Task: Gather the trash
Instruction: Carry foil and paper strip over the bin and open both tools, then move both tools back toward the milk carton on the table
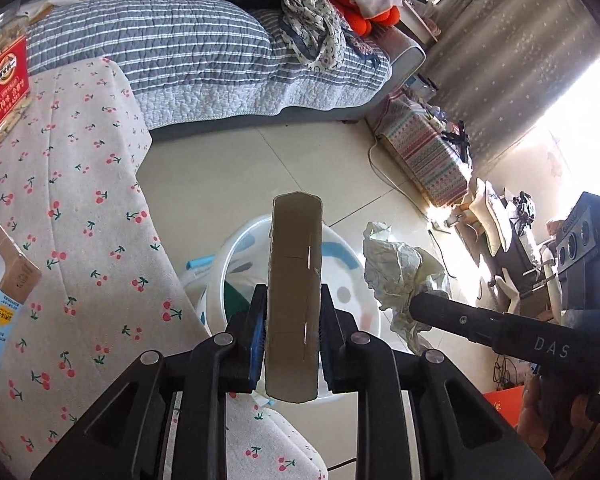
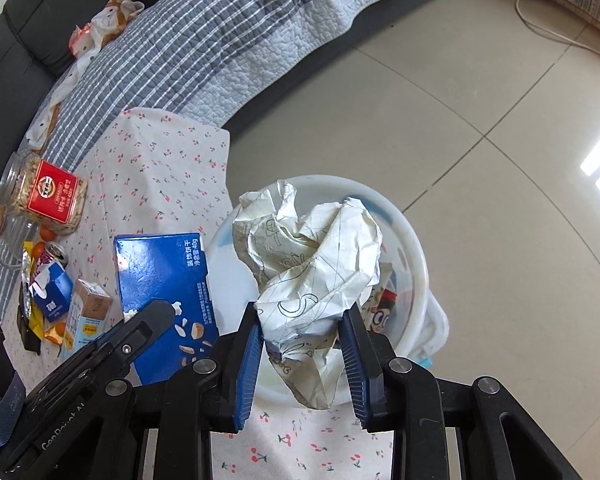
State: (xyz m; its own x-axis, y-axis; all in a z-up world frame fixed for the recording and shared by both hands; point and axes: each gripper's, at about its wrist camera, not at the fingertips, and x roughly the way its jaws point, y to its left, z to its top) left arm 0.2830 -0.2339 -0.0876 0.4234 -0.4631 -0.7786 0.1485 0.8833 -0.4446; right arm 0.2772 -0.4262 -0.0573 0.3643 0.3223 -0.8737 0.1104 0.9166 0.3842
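My left gripper [image 1: 292, 296] is shut on a flat blue biscuit box [image 1: 296, 260], seen end-on with its brown open end up. In the right wrist view the box [image 2: 164, 280] shows its blue face, with a left finger [image 2: 148, 322] against it. The box hangs over the near rim of a white plastic bin [image 1: 228, 256] on the floor beside the table. My right gripper [image 2: 304, 312] is shut on a crumpled sheet of printed paper [image 2: 312, 248], held above the bin [image 2: 416, 248]. From the left wrist, the paper [image 1: 396, 276] shows to the right of the box.
A cherry-print tablecloth [image 2: 160, 160] covers the table left of the bin. On it stand a nut jar with a red label [image 2: 44, 196], a can, small cartons [image 2: 88, 312] and wrappers. A sofa with a striped quilt [image 1: 180, 48] lies behind. Tiled floor [image 2: 500, 120] spreads to the right.
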